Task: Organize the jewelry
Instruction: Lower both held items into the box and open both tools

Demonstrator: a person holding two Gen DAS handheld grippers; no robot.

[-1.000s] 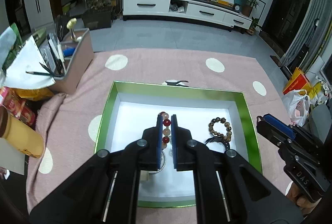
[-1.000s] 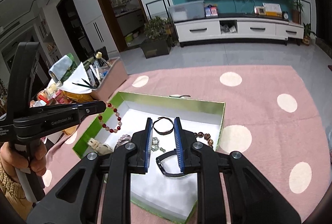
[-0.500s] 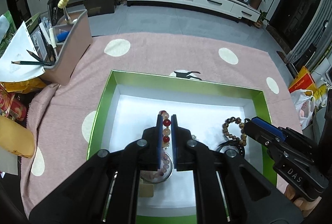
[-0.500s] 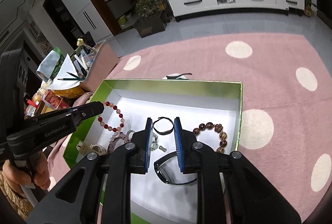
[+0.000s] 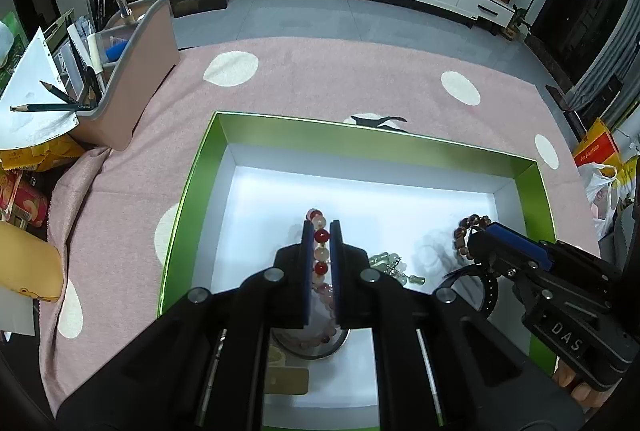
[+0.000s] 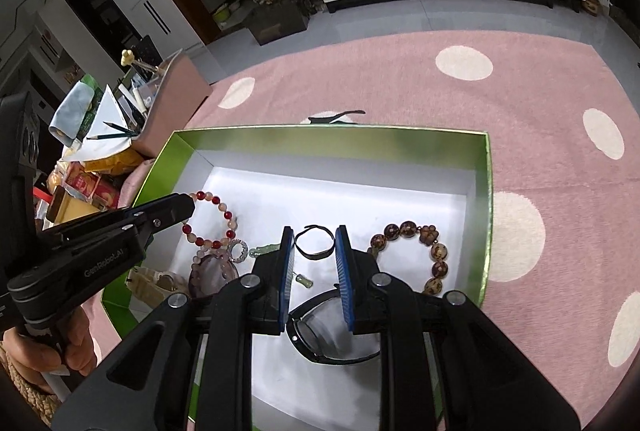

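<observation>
Left wrist view shows the left tool [image 5: 321, 237] clamped on a red-and-white bead bracelet [image 5: 320, 235] over the green box [image 5: 192, 191], likely for placing, while the right tool [image 6: 314, 251] hangs partly open, empty.

We observed a surface covered by a pink cloth [image 6: 400, 79] with cream dots. Directly on the cloth lay an open green box [image 6: 485, 215] with a white floor, set near the cloth's middle. At the cloth's left edge stood a pink organizer bin [image 5: 136, 79] holding pencils and paper. Beside the bin lay snack packets [image 5: 24, 187] and a yellow rounded object [image 5: 28, 267]. A small black mark [image 5: 378, 120] showed on the cloth just behind the box's far wall.
</observation>
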